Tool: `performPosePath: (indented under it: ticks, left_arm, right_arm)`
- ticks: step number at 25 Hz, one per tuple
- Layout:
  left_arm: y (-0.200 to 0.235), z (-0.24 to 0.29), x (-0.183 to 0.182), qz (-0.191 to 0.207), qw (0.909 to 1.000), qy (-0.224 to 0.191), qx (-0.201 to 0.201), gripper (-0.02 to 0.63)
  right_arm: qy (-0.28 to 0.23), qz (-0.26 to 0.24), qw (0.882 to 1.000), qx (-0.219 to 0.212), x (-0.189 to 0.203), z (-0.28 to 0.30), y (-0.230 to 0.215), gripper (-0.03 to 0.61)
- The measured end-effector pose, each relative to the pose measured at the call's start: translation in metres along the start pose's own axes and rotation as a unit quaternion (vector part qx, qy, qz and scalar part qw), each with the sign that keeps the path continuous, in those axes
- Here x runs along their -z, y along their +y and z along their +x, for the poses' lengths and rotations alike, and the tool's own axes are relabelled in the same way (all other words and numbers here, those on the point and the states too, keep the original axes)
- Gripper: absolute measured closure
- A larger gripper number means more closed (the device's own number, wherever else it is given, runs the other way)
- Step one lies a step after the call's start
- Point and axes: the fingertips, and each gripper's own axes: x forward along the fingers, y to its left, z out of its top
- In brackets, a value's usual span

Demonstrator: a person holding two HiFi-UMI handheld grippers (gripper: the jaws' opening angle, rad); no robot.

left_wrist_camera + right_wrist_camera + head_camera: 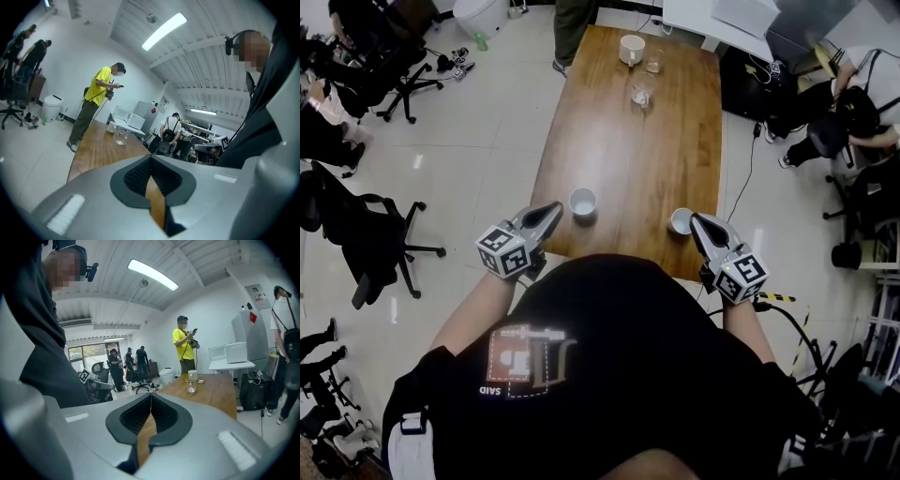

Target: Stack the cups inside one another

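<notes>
Two white cups stand near the front edge of the wooden table (628,150): one (582,202) left of centre, the other (680,221) at the right. My left gripper (553,210) hovers just left of the left cup, shut and empty; its pads (140,176) meet in the left gripper view. My right gripper (697,221) sits right beside the right cup, also shut with nothing held, pads (140,418) together. At the far end are a white mug (631,49) and two clear glasses (641,94) (653,62), with the mug (192,375) and a glass (191,386) also ahead of the right gripper.
A person in a yellow shirt (96,108) stands at the table's far end. Office chairs (375,239) stand on the tiled floor to the left. Seated people and cables fill the right side (834,122). A white desk (232,364) is behind the table.
</notes>
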Motion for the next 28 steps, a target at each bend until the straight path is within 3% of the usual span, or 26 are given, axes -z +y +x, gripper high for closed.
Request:
performPosePath:
  ticks: [3,5,6,7,8,9,11,13,15,18,20,21,23,25,28]
  left_arm:
    - [-0.002,0.003,-0.002,0.02,0.9997,0.008,0.006,0.611]
    - [-0.005,0.01,0.001,0.09,0.9945,0.05,0.02,0.612]
    - [-0.007,0.016,0.006,0.144,0.9852,0.087,0.034,0.611]
    - [-0.009,0.021,0.014,0.206,0.9685,0.13,0.053,0.609]
    - [-0.01,0.027,0.024,0.27,0.9438,0.175,0.075,0.604]
    - [-0.011,0.031,0.036,0.331,0.9128,0.219,0.097,0.597]
    - [-0.01,0.036,0.058,0.432,0.8423,0.292,0.138,0.548]
    - [-0.005,0.04,0.076,0.505,0.7726,0.344,0.172,0.515]
    - [0.003,0.044,0.09,0.557,0.7126,0.379,0.197,0.502]
    - [0.018,0.047,0.113,0.605,0.6371,0.423,0.222,0.503]
    - [0.03,0.048,0.126,0.624,0.5985,0.448,0.227,0.503]
    - [0.034,0.049,0.132,0.63,0.5858,0.456,0.227,0.505]
    - [0.037,0.055,0.138,0.638,0.5744,0.461,0.224,0.514]
    - [0.036,0.06,0.141,0.638,0.5738,0.462,0.225,0.569]
    - [0.026,0.062,0.141,0.622,0.5819,0.466,0.239,0.592]
  right_arm:
    - [0.002,0.003,1.0,0.004,0.003,-0.003,-0.002,0.561]
    - [0.003,0.003,1.0,0.007,0.002,-0.005,-0.003,0.561]
    - [0.002,0.003,1.0,0.009,0.002,-0.007,-0.004,0.561]
    - [0.002,0.003,1.0,0.012,0.002,-0.008,-0.005,0.561]
    - [0.002,0.004,1.0,0.015,0.003,-0.01,-0.006,0.561]
    - [0.003,0.005,1.0,0.018,0.003,-0.013,-0.006,0.561]
    - [0.007,0.009,1.0,0.023,0.007,-0.018,-0.007,0.561]
    - [0.01,0.013,0.999,0.028,0.012,-0.023,-0.007,0.561]
    - [0.014,0.018,0.999,0.035,0.017,-0.027,-0.008,0.561]
    - [0.018,0.024,0.999,0.044,0.025,-0.032,-0.009,0.561]
    - [0.022,0.026,0.998,0.05,0.028,-0.036,-0.008,0.561]
    - [0.024,0.028,0.998,0.052,0.029,-0.038,-0.008,0.561]
    - [0.027,0.031,0.998,0.056,0.031,-0.042,-0.007,0.561]
    - [0.025,0.036,0.997,0.06,0.033,-0.045,-0.009,0.561]
    - [0.014,0.045,0.997,0.069,0.038,-0.051,-0.013,0.561]
